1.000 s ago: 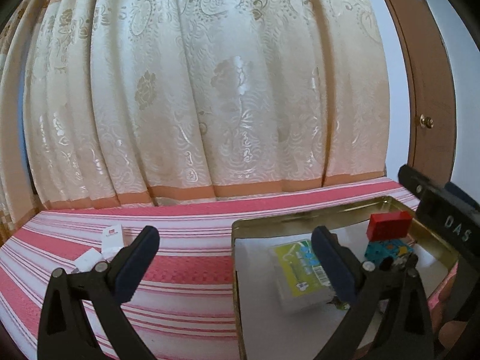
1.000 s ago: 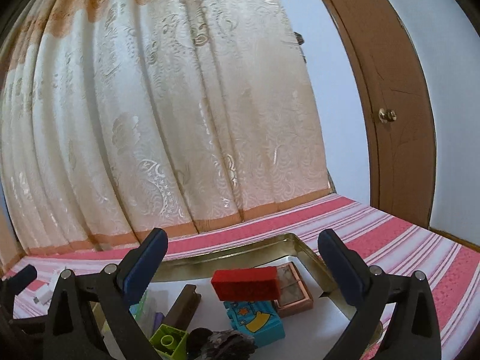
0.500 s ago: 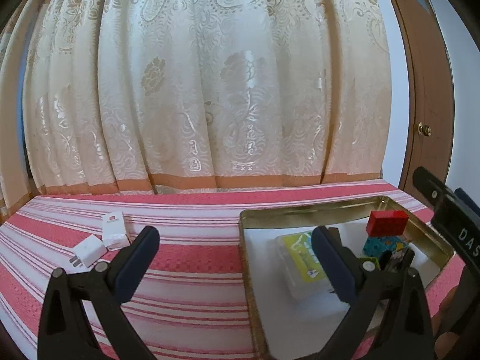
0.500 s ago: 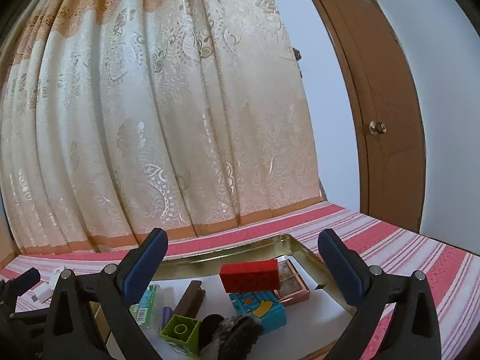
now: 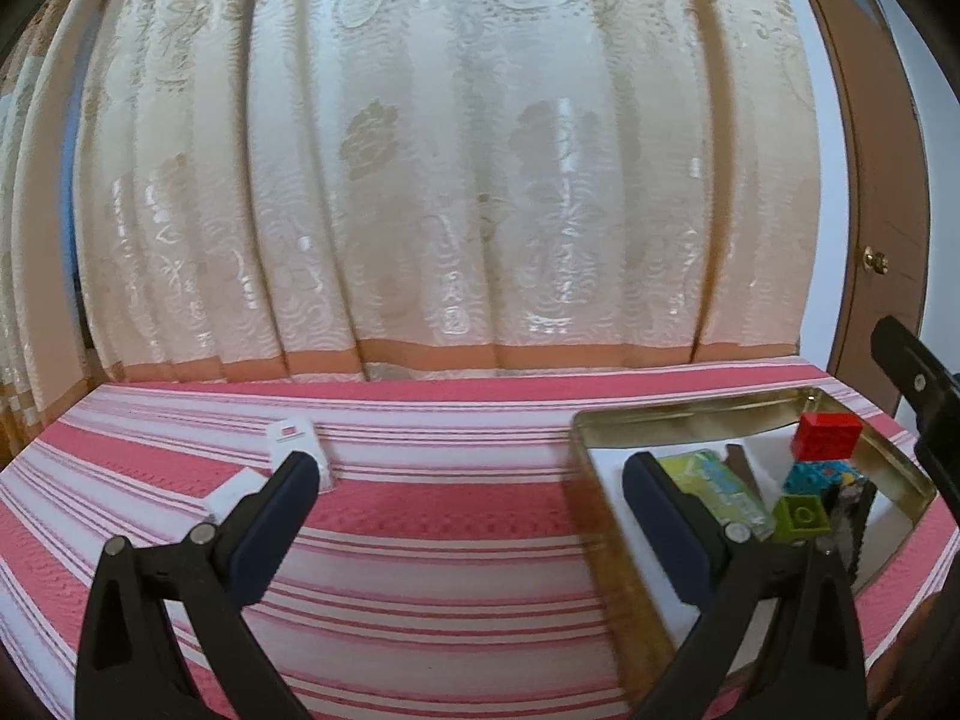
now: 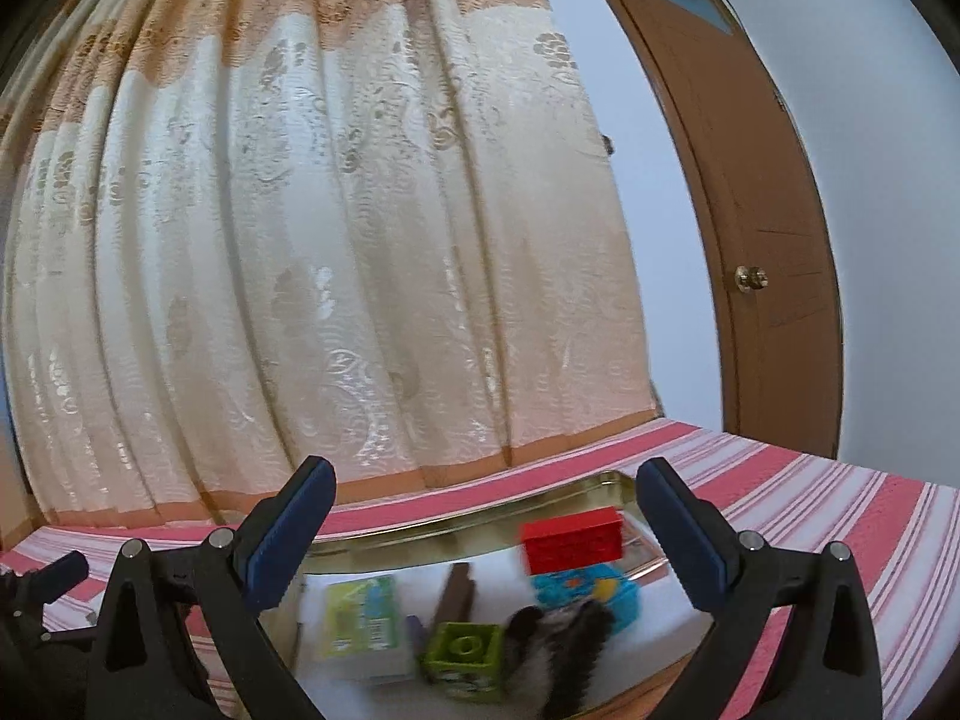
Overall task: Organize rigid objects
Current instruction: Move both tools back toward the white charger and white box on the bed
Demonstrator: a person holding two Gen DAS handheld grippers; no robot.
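A gold metal tin (image 5: 678,414) (image 6: 468,525) lies on the red striped cloth and holds a red brick (image 5: 827,435) (image 6: 571,540), a blue patterned block (image 5: 813,475) (image 6: 585,591), a green brick (image 5: 801,517) (image 6: 463,654), a green-labelled clear box (image 5: 717,486) (image 6: 360,618), a brown bar (image 6: 456,597) and a dark furry object (image 6: 558,636). Two white chargers (image 5: 294,441) lie on the cloth, left of the tin. My left gripper (image 5: 468,516) hovers open between the chargers and the tin. My right gripper (image 6: 483,540) hangs open over the tin, holding nothing.
A cream patterned curtain (image 5: 450,180) hangs behind the striped surface. A brown door (image 6: 768,240) with a brass knob stands at the right. The right gripper's black body (image 5: 918,384) shows at the right edge of the left wrist view.
My left gripper has swung left, so the tin now sits further right and the chargers nearer its left finger. My right gripper has risen slightly above the tin. Both stay open.
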